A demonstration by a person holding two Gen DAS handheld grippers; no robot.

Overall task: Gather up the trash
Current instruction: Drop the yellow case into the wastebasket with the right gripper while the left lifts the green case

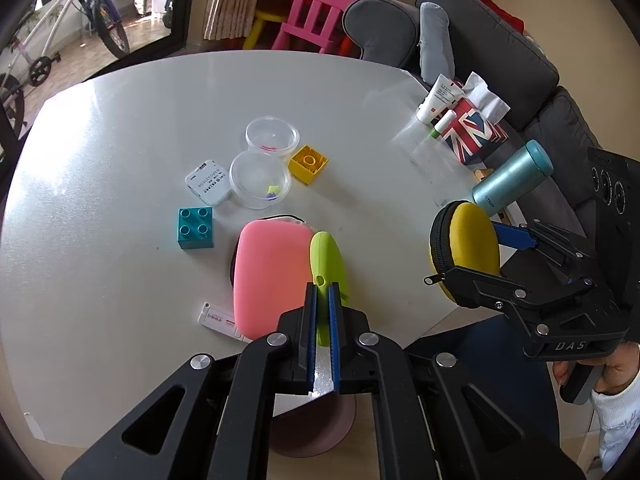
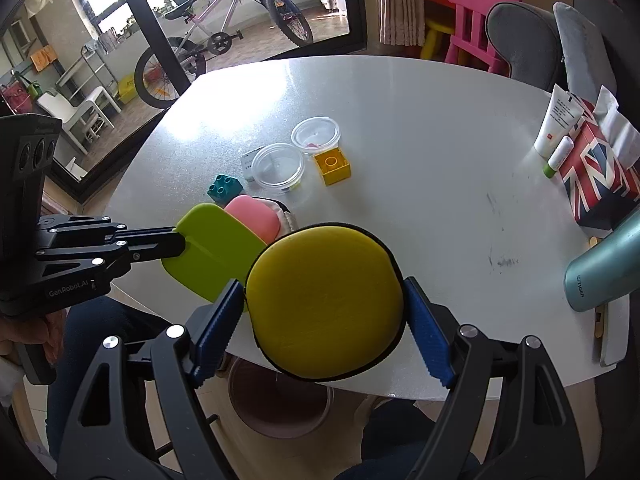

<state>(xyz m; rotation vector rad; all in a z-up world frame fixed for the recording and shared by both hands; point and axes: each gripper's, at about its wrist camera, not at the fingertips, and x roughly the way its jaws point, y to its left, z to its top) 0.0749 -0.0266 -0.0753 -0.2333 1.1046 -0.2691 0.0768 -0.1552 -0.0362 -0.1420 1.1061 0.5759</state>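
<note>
Jaws of my left gripper [image 1: 322,300] clamp the green scraper [image 2: 212,254] and my right gripper's [image 2: 324,312] squeeze the yellow round pouch [image 2: 324,304], both over the counter's [image 2: 420,160] near edge.

Two clear plastic cups [image 1: 272,135] [image 1: 260,179], two toy bricks [image 1: 308,164] [image 1: 195,227], three pouches [image 1: 269,280] [image 1: 329,264] [image 1: 472,248]

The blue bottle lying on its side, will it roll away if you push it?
Probably. The blue bottle is round and smooth and lies on its side near the table edge, so a nudge could roll it off. It looks like metal, so likely stiff and somewhat heavy.
</note>
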